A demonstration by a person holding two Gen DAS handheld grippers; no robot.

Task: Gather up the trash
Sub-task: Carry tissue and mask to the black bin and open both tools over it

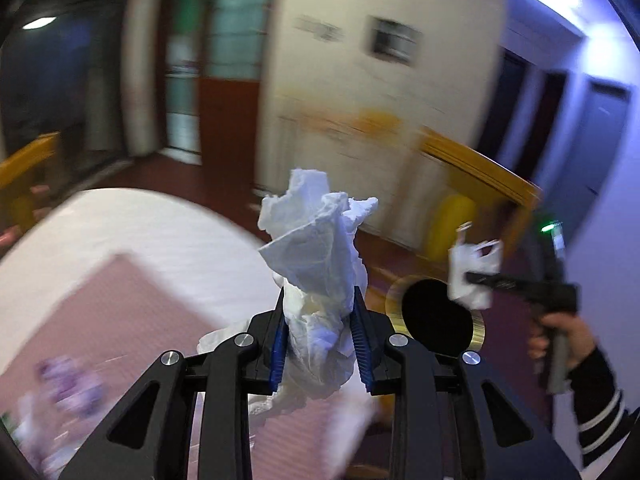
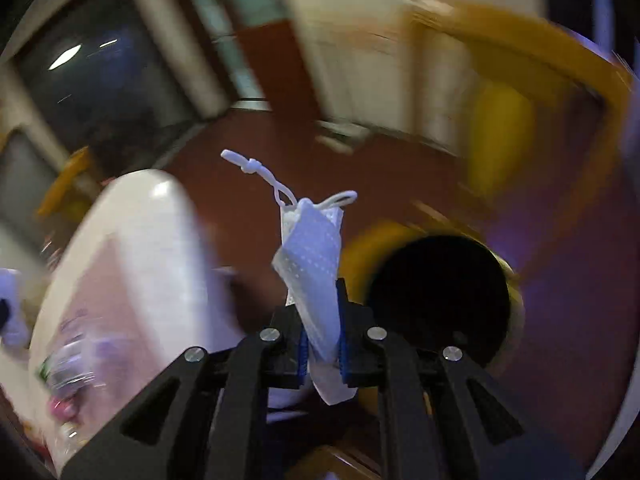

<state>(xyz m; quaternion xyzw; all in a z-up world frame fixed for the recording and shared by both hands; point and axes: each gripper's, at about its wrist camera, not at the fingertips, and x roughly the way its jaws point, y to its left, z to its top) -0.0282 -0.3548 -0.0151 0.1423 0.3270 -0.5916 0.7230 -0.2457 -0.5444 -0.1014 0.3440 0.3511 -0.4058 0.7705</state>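
White crumpled tissue (image 1: 316, 264) and a face mask (image 2: 314, 264) are being clamped by the left gripper (image 1: 320, 332) and right gripper (image 2: 322, 340), for dropping into the bin (image 2: 440, 296) at two o'clock.

We see a white surface (image 1: 168, 232) with a pink mat (image 1: 120, 320) on it, a red-brown floor (image 2: 260, 152), and blurred yellow wooden furniture (image 1: 480, 168) by the cream wall (image 1: 360, 80).

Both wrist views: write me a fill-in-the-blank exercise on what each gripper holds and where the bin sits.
1. The left gripper is shut on a crumpled white ____.
2. The right gripper is shut on a folded face ____ with ear loops.
3. In the left wrist view, the round black bin opening lies to the ____ of the tissue.

Missing words: tissue; mask; right
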